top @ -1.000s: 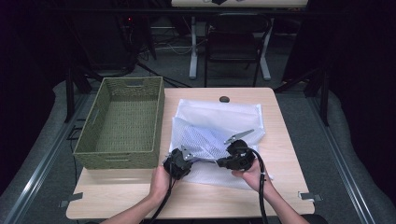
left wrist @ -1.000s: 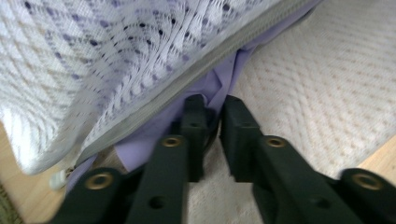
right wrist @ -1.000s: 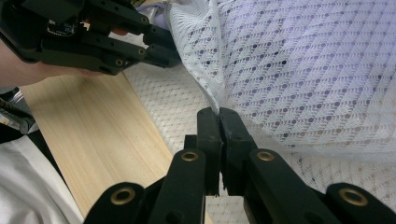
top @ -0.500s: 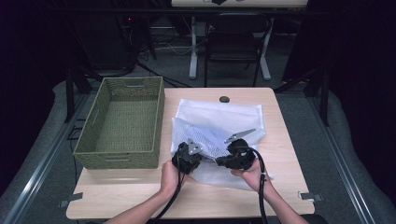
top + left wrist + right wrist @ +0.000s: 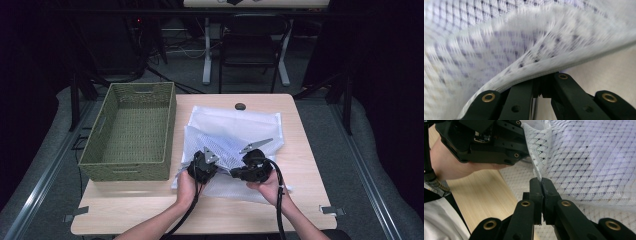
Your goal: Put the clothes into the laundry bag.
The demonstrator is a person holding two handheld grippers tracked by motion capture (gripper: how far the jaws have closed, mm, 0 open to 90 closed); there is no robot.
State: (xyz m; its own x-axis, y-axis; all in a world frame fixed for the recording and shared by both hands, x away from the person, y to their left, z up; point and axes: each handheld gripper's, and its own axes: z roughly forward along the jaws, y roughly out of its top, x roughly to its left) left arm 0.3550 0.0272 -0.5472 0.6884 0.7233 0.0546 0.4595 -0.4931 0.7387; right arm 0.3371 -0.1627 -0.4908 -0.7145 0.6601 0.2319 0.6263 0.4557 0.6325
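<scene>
1. The right tool [image 5: 541,182] has its jaws pressed together on a hem of the white mesh bag [image 5: 235,135], pinching a thin fold of the netting.
2. The left tool [image 5: 541,86] also looks closed on the bag's edge, its jaws meeting under the corded rim that curls over them; motion blur hides the exact contact.
3. Seen from above, both tools sit close together at the bag's near edge, which is raised off the surface [image 5: 150,210].
4. My judgement: the bag is gripped at 2 points and only partly lifted; most of it lies flat, so the fold or the move to the green woven basket [image 5: 132,135] is not yet done.
5. The bag's long axis runs away from the person, far edge toward the small black disc [image 5: 240,106]; the basket stands just left of it.
</scene>
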